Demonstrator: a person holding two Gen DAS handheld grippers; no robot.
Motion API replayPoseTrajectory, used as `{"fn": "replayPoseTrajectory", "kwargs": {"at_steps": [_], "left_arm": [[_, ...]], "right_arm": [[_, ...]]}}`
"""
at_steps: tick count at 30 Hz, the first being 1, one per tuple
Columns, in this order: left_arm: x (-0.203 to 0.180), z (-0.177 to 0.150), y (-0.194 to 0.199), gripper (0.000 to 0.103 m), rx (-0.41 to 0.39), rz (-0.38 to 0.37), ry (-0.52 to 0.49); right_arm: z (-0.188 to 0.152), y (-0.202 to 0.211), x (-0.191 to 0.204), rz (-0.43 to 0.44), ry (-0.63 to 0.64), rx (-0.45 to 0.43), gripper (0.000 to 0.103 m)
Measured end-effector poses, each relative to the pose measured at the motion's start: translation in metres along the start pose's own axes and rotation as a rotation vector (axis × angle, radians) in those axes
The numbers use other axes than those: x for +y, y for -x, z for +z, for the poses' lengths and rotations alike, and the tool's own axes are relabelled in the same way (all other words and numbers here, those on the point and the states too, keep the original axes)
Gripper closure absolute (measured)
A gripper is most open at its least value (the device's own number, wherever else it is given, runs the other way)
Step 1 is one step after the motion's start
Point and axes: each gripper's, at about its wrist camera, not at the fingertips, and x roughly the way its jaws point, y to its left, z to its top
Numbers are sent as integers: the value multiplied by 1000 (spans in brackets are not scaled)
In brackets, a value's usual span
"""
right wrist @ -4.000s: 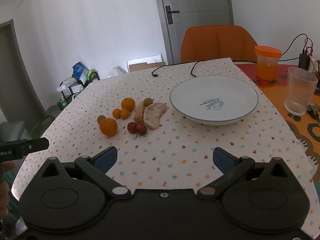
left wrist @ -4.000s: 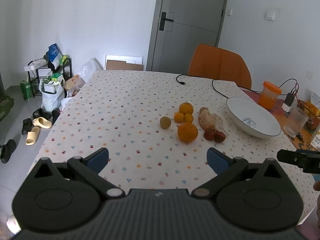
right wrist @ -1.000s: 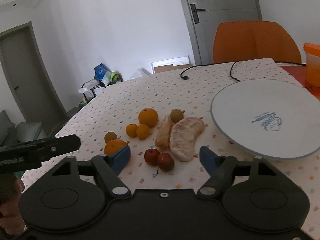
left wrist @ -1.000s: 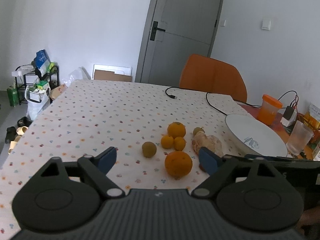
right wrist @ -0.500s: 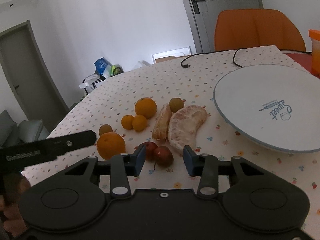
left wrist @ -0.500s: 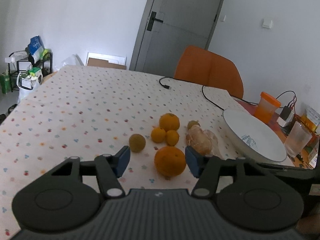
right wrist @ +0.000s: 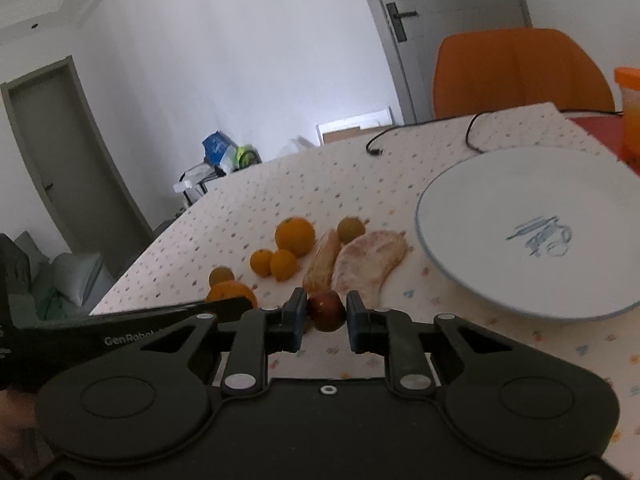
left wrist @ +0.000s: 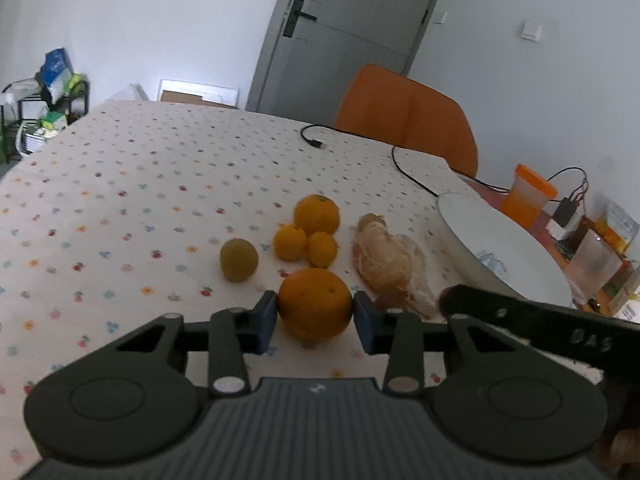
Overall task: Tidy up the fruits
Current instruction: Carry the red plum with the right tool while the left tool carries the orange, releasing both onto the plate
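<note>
Both grippers are closing in now compared with 4 seconds ago, when they were hanging back wide open over the surface (left wrist: 120,168). Left gripper (left wrist: 315,312) is pressing its jaws against either side of the big orange (left wrist: 315,304), which is sitting at the near edge of the fruit cluster, at 6 o'clock from the 2 small oranges (left wrist: 306,243). Right gripper (right wrist: 327,312) is pinching the small red fruit (right wrist: 326,310), its jaws snug on both sides, with the peeled citrus piece (right wrist: 370,258) just beyond at 1 o'clock.

Risks from here, as I read it: the orange is round and smooth, so a hurried lift could be squirting it out forward into the little oranges and the green-brown fruit (left wrist: 239,260) at 10 o'clock. The red fruit is tiny and held near the tips, so any twist could be dropping it short of the white plate (right wrist: 460,200). The 2 tools are also working very close together; the right one's body is crossing the left view at 4 o'clock, so a collision looks possible.

Both tools are pointing forward, low and nearly level over the cloth.
</note>
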Motion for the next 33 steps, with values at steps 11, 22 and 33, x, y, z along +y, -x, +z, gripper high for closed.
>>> {"fn": "replayPoseTrajectory", "kwargs": {"at_steps": [11, 22, 33], "left_arm": [[-15, 13, 13, 64, -44, -9, -35], [-52, 19, 2, 64, -45, -67, -99], [-100, 23, -16, 64, -33, -105, -173]], "right_arm": [[14, 28, -23, -19, -56, -89, 84], [17, 55, -64, -112, -126, -167, 83], [7, 69, -99, -157, -191, -203, 82]]}}
